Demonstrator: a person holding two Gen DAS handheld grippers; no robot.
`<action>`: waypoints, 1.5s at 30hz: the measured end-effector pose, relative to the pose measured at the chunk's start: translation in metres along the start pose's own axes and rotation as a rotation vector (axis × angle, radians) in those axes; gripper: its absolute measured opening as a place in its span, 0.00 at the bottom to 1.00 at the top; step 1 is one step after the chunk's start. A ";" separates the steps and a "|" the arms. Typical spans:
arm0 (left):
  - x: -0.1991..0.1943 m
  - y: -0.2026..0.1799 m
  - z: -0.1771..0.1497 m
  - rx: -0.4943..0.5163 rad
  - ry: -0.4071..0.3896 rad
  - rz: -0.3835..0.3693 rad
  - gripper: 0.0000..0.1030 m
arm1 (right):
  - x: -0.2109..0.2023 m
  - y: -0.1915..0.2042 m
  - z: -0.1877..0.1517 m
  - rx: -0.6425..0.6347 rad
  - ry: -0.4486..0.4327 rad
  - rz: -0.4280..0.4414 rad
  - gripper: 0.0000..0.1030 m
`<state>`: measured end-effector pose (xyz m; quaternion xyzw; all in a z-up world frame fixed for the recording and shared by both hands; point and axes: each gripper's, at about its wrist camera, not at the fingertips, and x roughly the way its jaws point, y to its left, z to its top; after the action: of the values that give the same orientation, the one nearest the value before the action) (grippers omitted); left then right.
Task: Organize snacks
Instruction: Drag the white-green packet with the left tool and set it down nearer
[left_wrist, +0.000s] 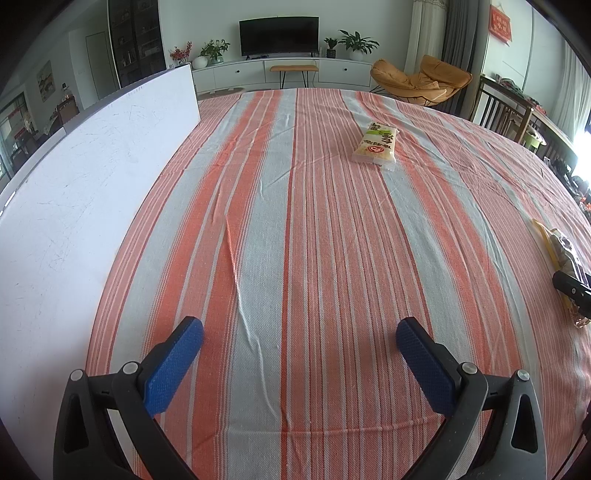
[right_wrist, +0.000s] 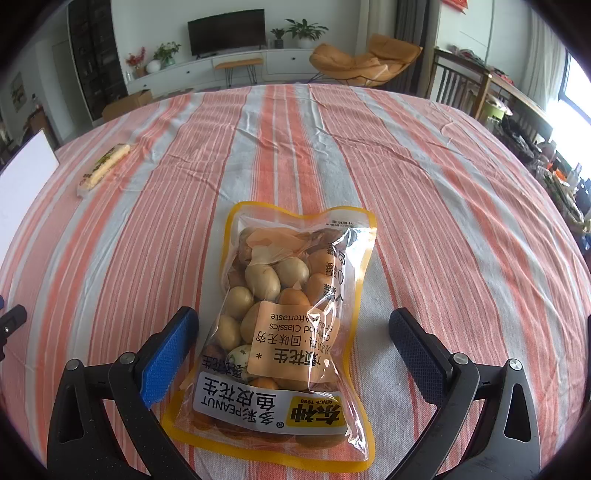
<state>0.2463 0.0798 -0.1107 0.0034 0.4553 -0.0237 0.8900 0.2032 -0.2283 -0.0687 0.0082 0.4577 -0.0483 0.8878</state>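
Here, two snacks lie on the striped counter (left_wrist: 314, 221): one peanut bag (right_wrist: 284, 325) and one long cracker packet (left_wrist: 376, 142). My right tongs (right_wrist: 291, 354) stand spread wide, the peanut bag lying flat between the two blue pads, untouched. My left tongs (left_wrist: 299, 362) are likewise apart over bare cloth, the cracker packet well ahead. One white board (left_wrist: 85, 192) stands at my left.

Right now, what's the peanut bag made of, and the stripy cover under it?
The peanut bag looks like clear, shiny plastic film: you can see the nuts through it, and it glints and crinkles. The stripy cover looks like woven cloth, probably cotton: matte, with visible weave and soft wrinkles.
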 end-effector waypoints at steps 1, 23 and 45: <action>0.000 0.000 0.000 0.000 0.000 0.000 1.00 | 0.000 0.000 0.000 0.000 0.000 0.000 1.00; 0.059 -0.038 0.146 0.080 0.123 -0.243 1.00 | -0.002 0.000 0.001 0.000 0.000 0.000 1.00; 0.047 -0.036 0.091 0.128 0.056 -0.082 0.29 | -0.001 0.000 0.000 0.000 0.000 0.000 1.00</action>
<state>0.3457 0.0395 -0.0956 0.0421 0.4774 -0.0890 0.8732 0.2029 -0.2283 -0.0681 0.0083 0.4577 -0.0483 0.8877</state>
